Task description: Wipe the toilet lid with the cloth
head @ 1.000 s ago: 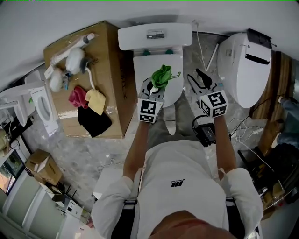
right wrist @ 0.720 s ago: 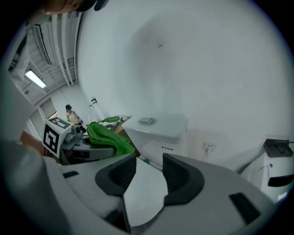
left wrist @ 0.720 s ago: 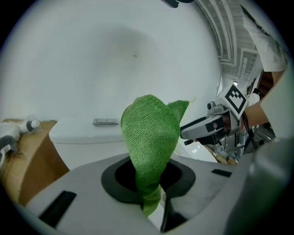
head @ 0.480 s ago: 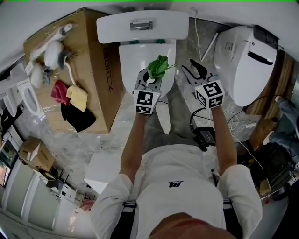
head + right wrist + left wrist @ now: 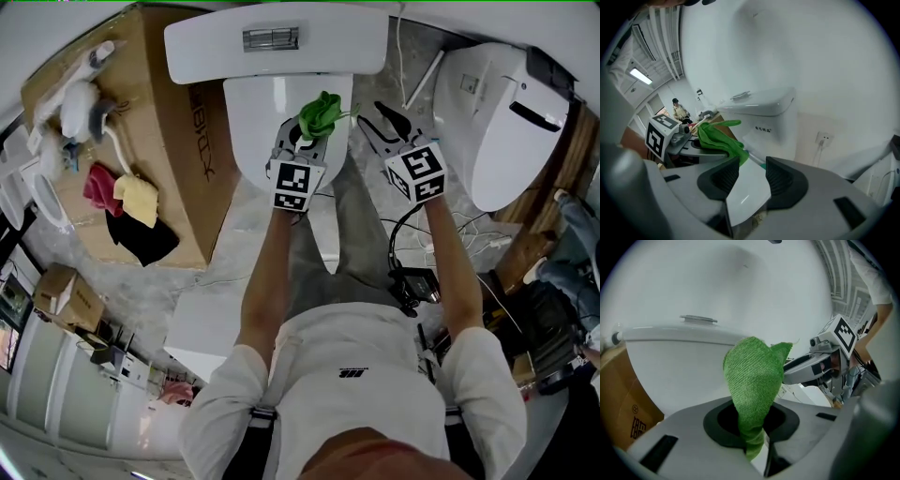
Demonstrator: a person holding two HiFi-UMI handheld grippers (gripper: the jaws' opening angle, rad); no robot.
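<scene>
Cloth (image 5: 752, 376) pinched in left tool (image 5: 757, 448); right tool (image 5: 747, 178) gapes.

This looks like a test or storage room rather than a home bathroom. The toilet (image 5: 281, 112) stands on a stone-patterned floor (image 5: 187, 281) with a second toilet (image 5: 497, 112) just to its right (side by side, as in a showroom). At the left, a big cardboard box (image 5: 187, 122) holds rags (image 5: 122, 202) and brushes (image 5: 80, 103). Cables (image 5: 483, 239) trail over the floor at the right, and small cartons (image 5: 67, 295) lie at the near left.
</scene>
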